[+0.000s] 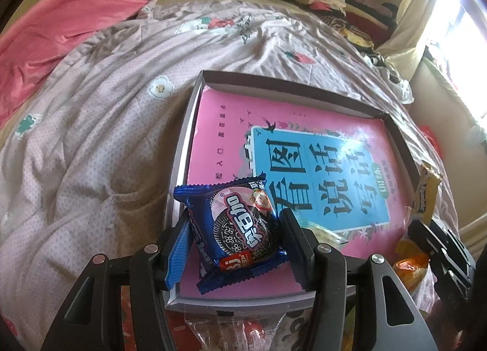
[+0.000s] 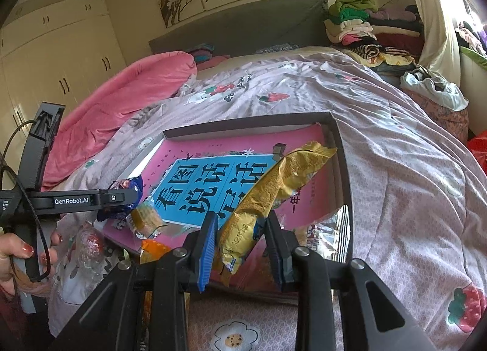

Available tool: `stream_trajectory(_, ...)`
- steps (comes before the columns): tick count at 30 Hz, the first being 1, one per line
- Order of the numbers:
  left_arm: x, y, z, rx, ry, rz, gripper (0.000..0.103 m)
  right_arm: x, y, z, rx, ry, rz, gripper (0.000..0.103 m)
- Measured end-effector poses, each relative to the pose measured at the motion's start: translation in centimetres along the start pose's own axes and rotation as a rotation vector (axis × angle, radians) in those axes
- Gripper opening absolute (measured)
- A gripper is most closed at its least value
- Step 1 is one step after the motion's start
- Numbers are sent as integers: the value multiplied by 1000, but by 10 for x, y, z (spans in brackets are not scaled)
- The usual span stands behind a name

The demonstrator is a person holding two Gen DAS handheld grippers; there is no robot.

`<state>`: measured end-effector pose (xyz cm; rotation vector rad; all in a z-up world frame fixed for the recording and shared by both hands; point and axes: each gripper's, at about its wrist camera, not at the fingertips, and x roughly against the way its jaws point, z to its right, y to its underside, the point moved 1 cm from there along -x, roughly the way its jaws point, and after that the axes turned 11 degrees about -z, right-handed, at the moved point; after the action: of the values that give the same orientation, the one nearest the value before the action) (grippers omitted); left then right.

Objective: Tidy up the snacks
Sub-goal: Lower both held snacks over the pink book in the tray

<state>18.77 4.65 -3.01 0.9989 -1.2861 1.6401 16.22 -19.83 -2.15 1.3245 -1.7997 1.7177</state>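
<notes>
A shallow cardboard box (image 1: 283, 81) lies on the bed with a pink and blue book (image 1: 334, 168) flat inside it. My left gripper (image 1: 234, 223) is shut on a blue Oreo packet (image 1: 237, 226) and holds it above the box's near left corner. My right gripper (image 2: 240, 235) is shut on a crumpled yellow snack packet (image 2: 274, 186), held over the box's near right part (image 2: 341, 150). In the right wrist view the left gripper (image 2: 121, 198) with the blue packet (image 2: 127, 186) shows at the left. In the left wrist view the right gripper's yellow packet (image 1: 426, 195) shows at the right.
More snacks lie near the box's front edge: a clear-wrapped cracker (image 2: 146, 220), an orange packet (image 2: 152, 250), a red-and-clear candy bag (image 2: 89, 247) and a silver packet (image 2: 331, 232). A pink quilt (image 2: 121, 101) lies at the far left. Folded clothes (image 2: 359, 22) are piled at the far right.
</notes>
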Motion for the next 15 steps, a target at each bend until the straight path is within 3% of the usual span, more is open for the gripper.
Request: stream_trajectory(15,-3,4,0,6,27,-9,59,6,0,3,-21,-20,13,32)
